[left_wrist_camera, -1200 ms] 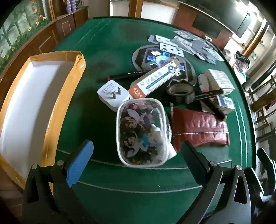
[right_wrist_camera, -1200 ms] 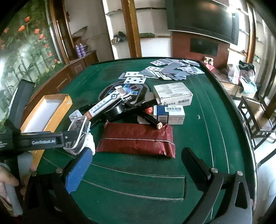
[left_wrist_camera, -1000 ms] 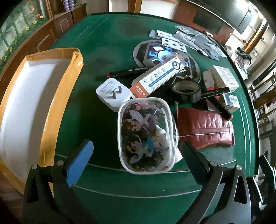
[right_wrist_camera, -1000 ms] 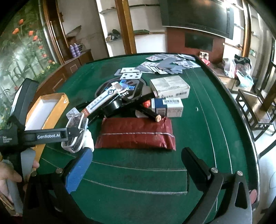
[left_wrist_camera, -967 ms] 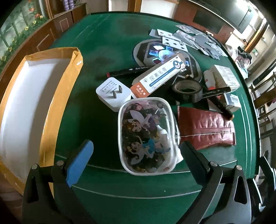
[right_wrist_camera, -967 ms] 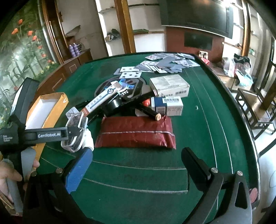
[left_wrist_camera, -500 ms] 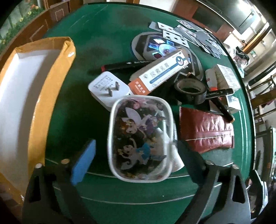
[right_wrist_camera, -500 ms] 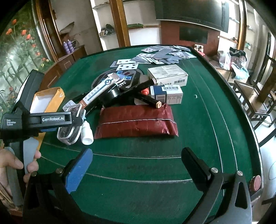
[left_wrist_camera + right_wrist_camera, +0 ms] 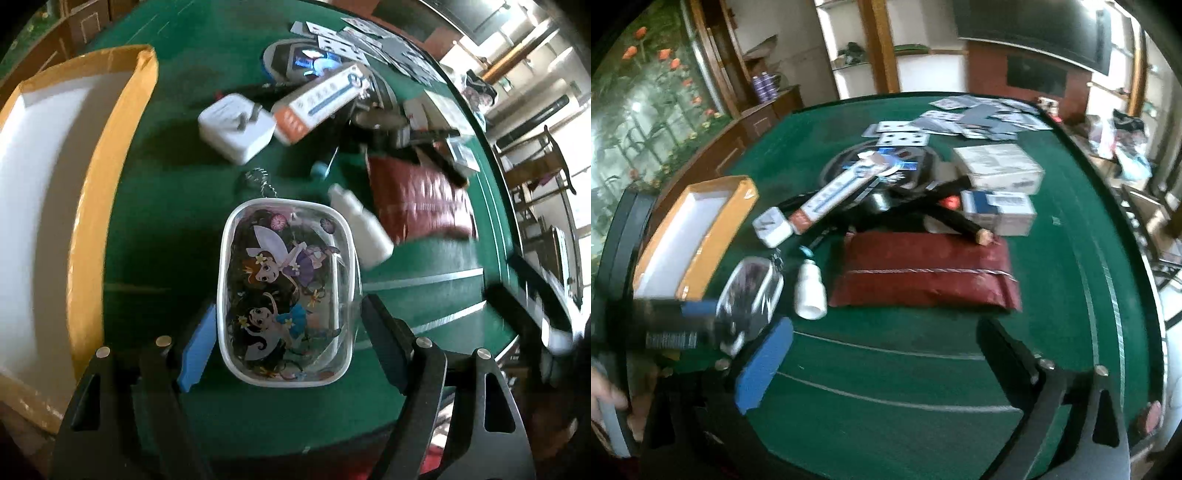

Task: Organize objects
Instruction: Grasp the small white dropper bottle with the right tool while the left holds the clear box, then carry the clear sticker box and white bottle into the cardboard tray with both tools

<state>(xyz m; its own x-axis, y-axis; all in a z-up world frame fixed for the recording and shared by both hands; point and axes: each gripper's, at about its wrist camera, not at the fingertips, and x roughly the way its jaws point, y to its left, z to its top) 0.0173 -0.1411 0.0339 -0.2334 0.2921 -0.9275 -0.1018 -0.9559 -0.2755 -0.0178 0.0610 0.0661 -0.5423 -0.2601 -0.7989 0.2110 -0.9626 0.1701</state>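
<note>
A clear plastic case (image 9: 288, 291) with a cartoon fairy picture and a small chain sits between the fingers of my left gripper (image 9: 290, 341). The jaws are closing on it, and the blue pad (image 9: 197, 343) and the black finger (image 9: 384, 339) touch its long sides. In the right wrist view the same case (image 9: 750, 299) hangs tilted in that gripper, left of a white bottle (image 9: 810, 291). My right gripper (image 9: 886, 360) hovers over bare green felt (image 9: 886, 387). Its jaws are closing with nothing between them.
A yellow-rimmed box with a white inside (image 9: 48, 184) stands at the left. Behind the case lie a white charger (image 9: 236, 127), an orange-and-white carton (image 9: 321, 101), a dark red pouch (image 9: 421, 195), small boxes (image 9: 997, 166) and playing cards (image 9: 960, 118). A hand (image 9: 605, 398) shows at the left edge.
The case has come away from the charger and off the white bottle, moving with the left gripper toward the near edge. Its chain and the bottle now show. Both grippers' jaws have narrowed.
</note>
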